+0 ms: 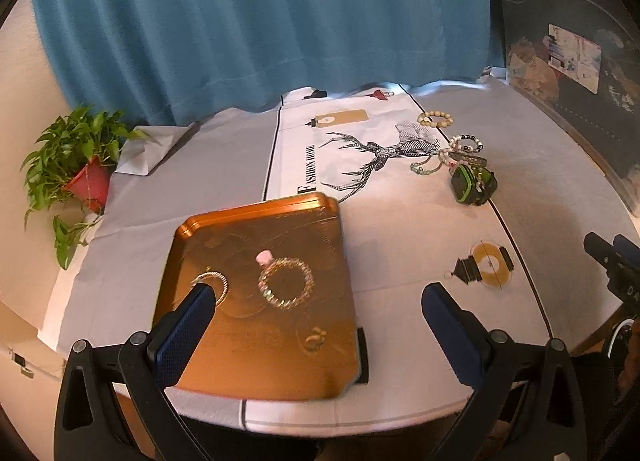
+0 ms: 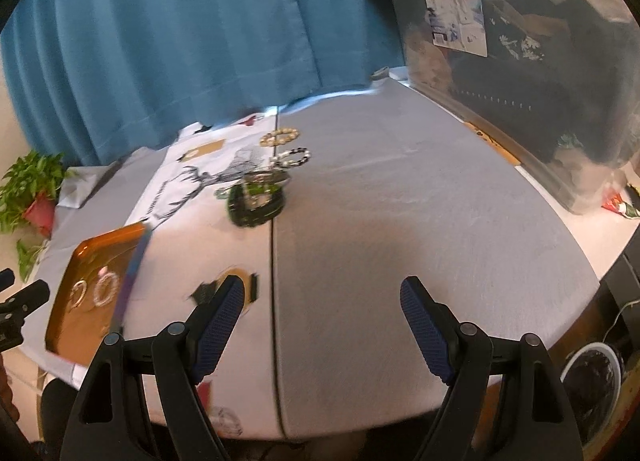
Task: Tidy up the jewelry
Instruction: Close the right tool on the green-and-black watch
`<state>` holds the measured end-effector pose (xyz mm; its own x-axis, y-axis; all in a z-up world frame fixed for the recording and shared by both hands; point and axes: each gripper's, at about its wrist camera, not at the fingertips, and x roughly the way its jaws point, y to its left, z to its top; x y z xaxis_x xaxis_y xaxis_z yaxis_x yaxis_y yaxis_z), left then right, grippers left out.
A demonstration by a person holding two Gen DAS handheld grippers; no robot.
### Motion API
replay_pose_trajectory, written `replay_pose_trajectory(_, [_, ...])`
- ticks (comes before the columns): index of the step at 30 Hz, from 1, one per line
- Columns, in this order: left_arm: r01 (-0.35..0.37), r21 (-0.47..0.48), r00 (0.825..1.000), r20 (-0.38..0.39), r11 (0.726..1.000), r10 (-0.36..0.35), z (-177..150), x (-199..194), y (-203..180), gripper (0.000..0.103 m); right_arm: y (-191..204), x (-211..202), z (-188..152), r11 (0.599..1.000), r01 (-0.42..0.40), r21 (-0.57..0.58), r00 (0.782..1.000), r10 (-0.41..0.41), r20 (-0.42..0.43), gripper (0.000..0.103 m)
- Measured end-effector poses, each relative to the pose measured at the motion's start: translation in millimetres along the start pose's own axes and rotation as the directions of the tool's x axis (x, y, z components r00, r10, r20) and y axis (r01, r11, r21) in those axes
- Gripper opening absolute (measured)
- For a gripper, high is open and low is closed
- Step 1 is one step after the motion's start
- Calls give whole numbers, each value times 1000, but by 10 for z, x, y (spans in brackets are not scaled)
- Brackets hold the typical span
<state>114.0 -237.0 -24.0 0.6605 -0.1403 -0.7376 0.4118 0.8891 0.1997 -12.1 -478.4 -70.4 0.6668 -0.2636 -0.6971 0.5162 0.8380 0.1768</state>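
Tray (image 1: 256,357), near-left table edge: two bracelets in. Heap (image 1: 460,157), far-right: unsorted. Right gripper (image 2: 322,325) and left gripper (image 1: 318,319) wide open, empty. Advice: pinch one strand only.

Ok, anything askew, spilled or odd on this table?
Nothing spilled or damaged. The orange tray sits skewed to the tablecloth's printed lines and overhangs the near table edge. Several bracelets lie heaped against the green pouch, apparently unsorted. Both grippers are open and empty.
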Motion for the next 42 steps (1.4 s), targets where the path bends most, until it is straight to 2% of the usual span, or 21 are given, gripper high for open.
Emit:
replay_pose_trajectory(10, [-7, -1, 1000, -26, 1000, 7, 304, 433, -43, 103, -97, 715, 337, 1000, 3, 29, 999, -2, -37, 80])
replay_pose_trajectory(20, [-29, -22, 997, -74, 999, 28, 414, 806, 6, 103, 169, 1534, 605, 999, -14, -34, 995, 11, -99, 80])
replay_pose_trajectory(30, [-22, -7, 996, -91, 1000, 21, 426, 928, -99, 103, 330, 1773, 727, 997, -24, -67, 994, 17, -106, 80])
replay_pose_trajectory(33, [-20, -2, 996, -87, 1000, 19, 430, 929, -118, 103, 322, 1765, 755, 997, -72, -39, 991, 67, -117, 80])
replay_pose_trajectory(36, [-18, -2, 995, -94, 1000, 18, 430, 949, -135, 103, 355, 1770, 748, 995, -84, -50, 991, 78, -113, 80])
replay_pose_trajectory(37, [-17, -1, 995, -97, 1000, 17, 430, 954, -142, 103, 375, 1774, 752, 995, -76, -62, 992, 70, -100, 75])
replay_pose_trajectory(38, [-16, 2, 995, -98, 1000, 17, 429, 956, -151, 103, 398, 1778, 757, 995, -68, -77, 994, 61, -91, 60])
replay_pose_trajectory(39, [-17, 5, 995, -97, 1000, 17, 431, 953, -162, 103, 413, 1786, 761, 993, -83, -88, 993, 74, -96, 52])
replay_pose_trajectory(41, [-19, 11, 995, -96, 1000, 20, 443, 955, -189, 103, 440, 1783, 777, 983, -162, -89, 982, 152, -116, 25])
replay_pose_trajectory(42, [-19, 12, 995, -95, 1000, 20, 451, 955, -202, 103, 454, 1777, 777, 978, -183, -98, 978, 170, -124, 20])
